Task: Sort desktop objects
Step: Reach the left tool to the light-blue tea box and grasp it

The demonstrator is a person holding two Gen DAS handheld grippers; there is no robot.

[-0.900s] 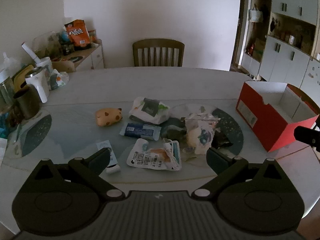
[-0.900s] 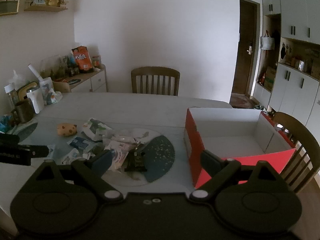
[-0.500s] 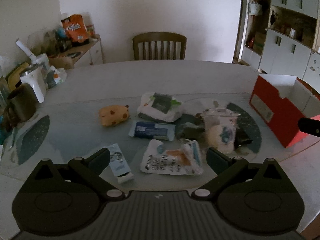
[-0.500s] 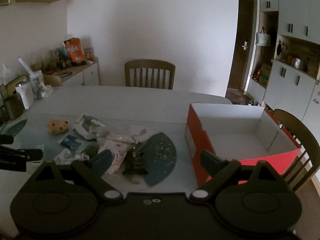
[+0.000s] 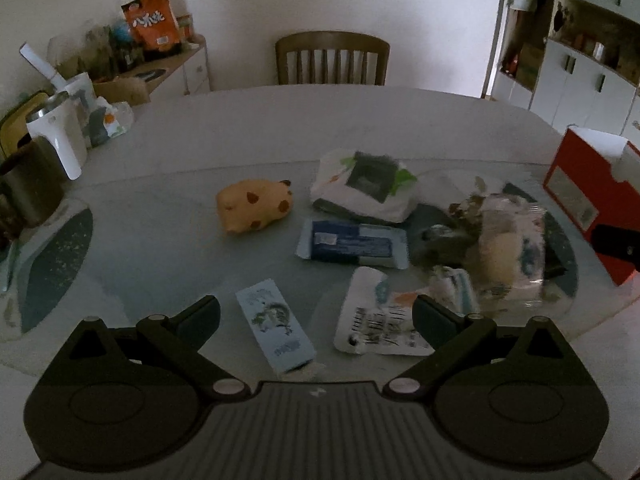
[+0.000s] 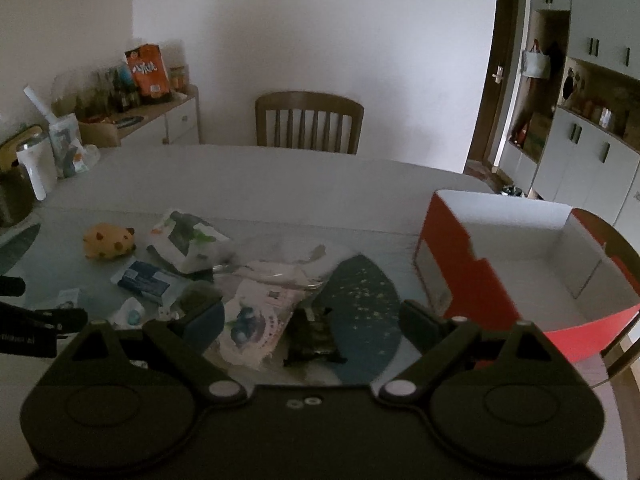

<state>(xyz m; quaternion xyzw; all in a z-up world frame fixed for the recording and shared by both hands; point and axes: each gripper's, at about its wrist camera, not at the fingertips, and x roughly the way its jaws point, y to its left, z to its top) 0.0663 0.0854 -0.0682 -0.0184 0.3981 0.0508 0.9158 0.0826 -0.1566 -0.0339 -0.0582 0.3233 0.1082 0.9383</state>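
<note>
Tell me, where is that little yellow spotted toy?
In the left wrist view the yellow spotted toy lies on the table, left of the white packet and the blue packet.

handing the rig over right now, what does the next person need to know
Left claw: open, empty, hovering over the small blue-white box.
Right claw: open, empty, over the dark wrapped item.
Still loose on the table: yellow spotted toy, white tissue pack, blue packet, white pouch, clear bag.
Red box at the right looks empty.
Done: nothing sorted yet. Left: everything.
</note>
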